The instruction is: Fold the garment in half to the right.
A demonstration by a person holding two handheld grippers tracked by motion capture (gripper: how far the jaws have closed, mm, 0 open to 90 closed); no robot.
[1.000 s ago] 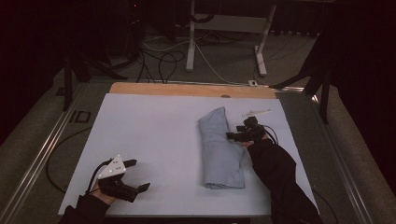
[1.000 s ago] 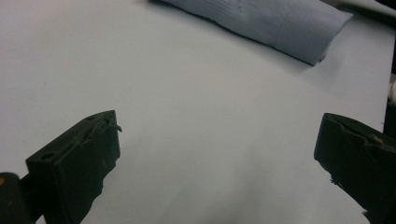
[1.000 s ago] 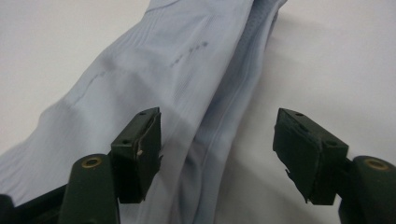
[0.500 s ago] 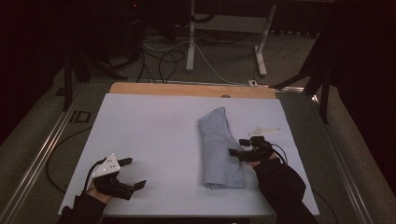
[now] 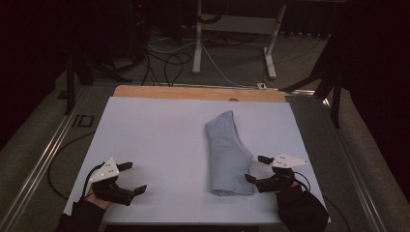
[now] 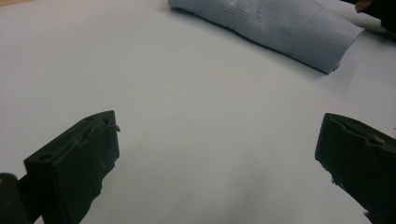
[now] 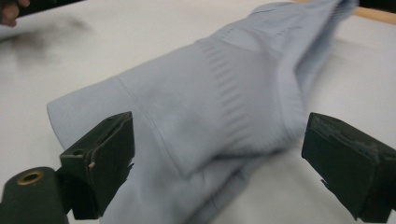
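Left gripper (image 5: 129, 178), right gripper (image 5: 257, 168): black jaws; grey three-cornered top plates; black trailing cables; dark sleeves.

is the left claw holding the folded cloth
No, the left claw sits open over bare white table, well apart from the folded cloth.

No text, label, brand, number or sign is showing legibly in any of the pictures.
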